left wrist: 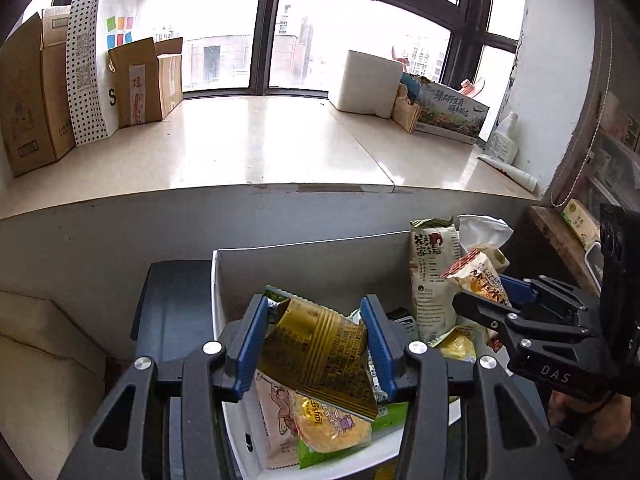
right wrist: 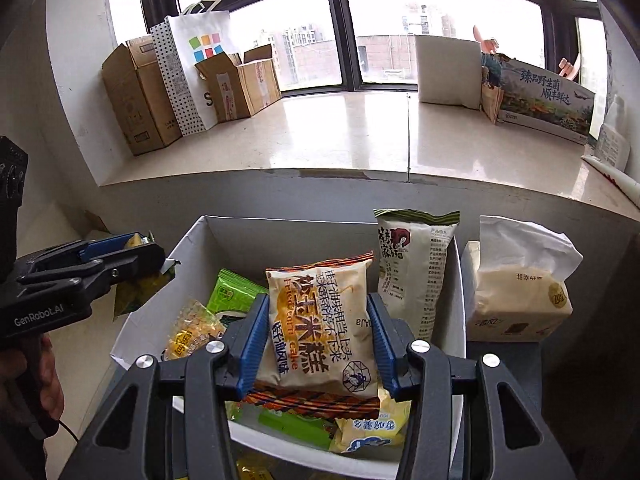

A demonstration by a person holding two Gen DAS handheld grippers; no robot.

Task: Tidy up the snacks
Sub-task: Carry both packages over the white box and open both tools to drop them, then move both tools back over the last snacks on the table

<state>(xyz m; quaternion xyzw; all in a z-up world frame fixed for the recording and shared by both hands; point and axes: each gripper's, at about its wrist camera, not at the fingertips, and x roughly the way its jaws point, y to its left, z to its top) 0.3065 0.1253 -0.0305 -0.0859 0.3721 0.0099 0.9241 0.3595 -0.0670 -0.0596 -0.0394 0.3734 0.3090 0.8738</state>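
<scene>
My left gripper is shut on a gold snack packet, held above a white box full of snacks. My right gripper is shut on a cream fried corn cake packet with an orange zigzag edge, also over the white box. Each gripper shows in the other's view: the right gripper with its corn cake packet at the right, the left gripper with the gold packet at the left. A tall white-green packet stands in the box's right corner.
Green and yellow packets lie in the box. A tissue pack sits right of it. Behind runs a wide window sill with cardboard boxes, a dotted paper bag, a white box and a printed carton.
</scene>
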